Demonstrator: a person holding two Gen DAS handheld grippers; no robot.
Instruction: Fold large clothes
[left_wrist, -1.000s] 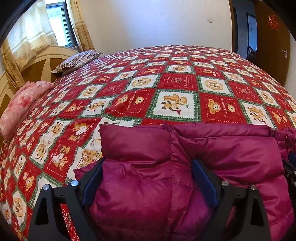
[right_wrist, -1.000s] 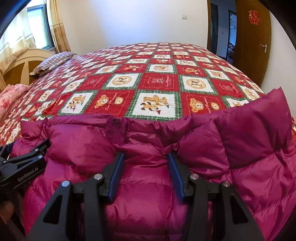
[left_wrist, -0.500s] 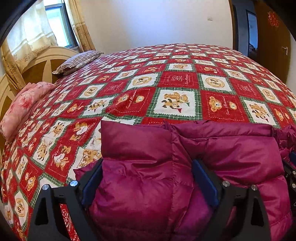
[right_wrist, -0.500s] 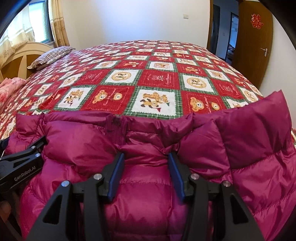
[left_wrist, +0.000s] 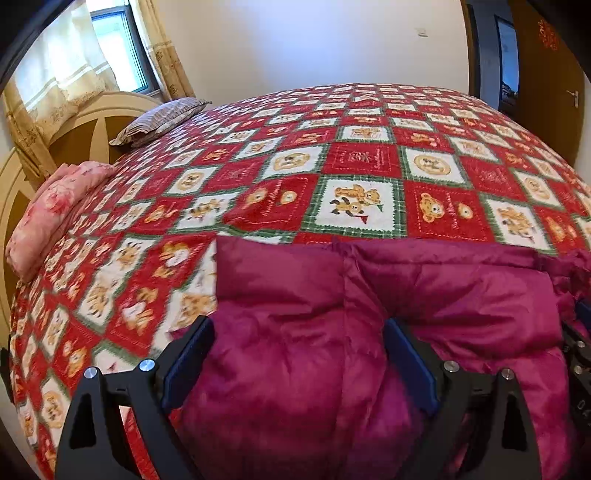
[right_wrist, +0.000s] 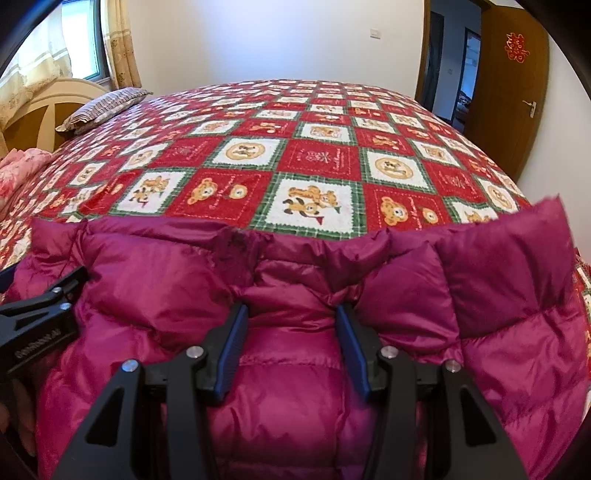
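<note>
Both the left gripper (left_wrist: 297, 363) and right gripper (right_wrist: 291, 347) clamp the bunched magenta jacket (right_wrist: 295, 387) on the bed (right_wrist: 314, 147), folding barely begun.

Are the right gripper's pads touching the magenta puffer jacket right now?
Touching. In the right wrist view, the right gripper has both blue pads pressed into a bunched fold of the jacket, with fabric bulging around them.

Home bedroom: large bed (left_wrist: 369, 155) under teddy-bear patchwork quilt, striped pillow (left_wrist: 159, 120), curved headboard (right_wrist: 44, 107), curtained window (left_wrist: 110, 48), wooden door (right_wrist: 513, 96).
</note>
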